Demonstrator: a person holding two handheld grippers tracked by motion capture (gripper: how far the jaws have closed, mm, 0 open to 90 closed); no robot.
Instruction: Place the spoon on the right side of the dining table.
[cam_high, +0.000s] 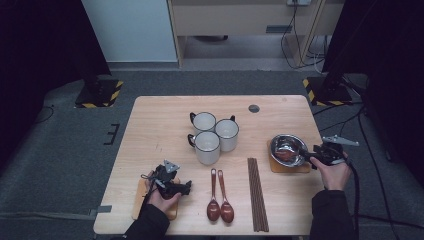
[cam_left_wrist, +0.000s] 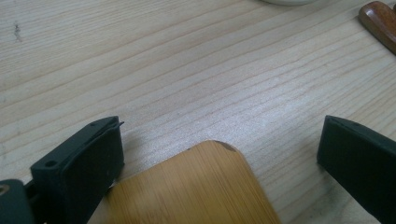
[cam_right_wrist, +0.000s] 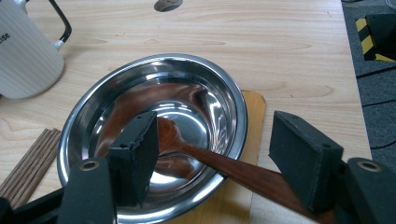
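A steel bowl (cam_high: 278, 141) (cam_right_wrist: 154, 60) sits on a wooden coaster (cam_high: 302, 169) (cam_right_wrist: 254, 105) at the table's right. A dark wooden spoon (cam_right_wrist: 224, 165) lies in it, its handle over the near rim. My right gripper (cam_high: 312, 150) (cam_right_wrist: 212, 126) is open at that rim. The handle runs between the jaws, and neither pad presses on it. My left gripper (cam_high: 186, 187) (cam_left_wrist: 223, 126) is open low over the rounded corner of a second wooden coaster (cam_high: 140, 200) (cam_left_wrist: 196, 186) at the front left. Nothing is held in it.
Three white mugs (cam_high: 207, 145) cluster mid-table; one mug (cam_right_wrist: 23, 51) stands left of the bowl. Two wooden spoons (cam_high: 220, 200) lie side by side near the front edge, with a bundle of chopsticks (cam_high: 257, 195) (cam_right_wrist: 28, 158) to their right. A cable hole (cam_high: 254, 108) is at the back.
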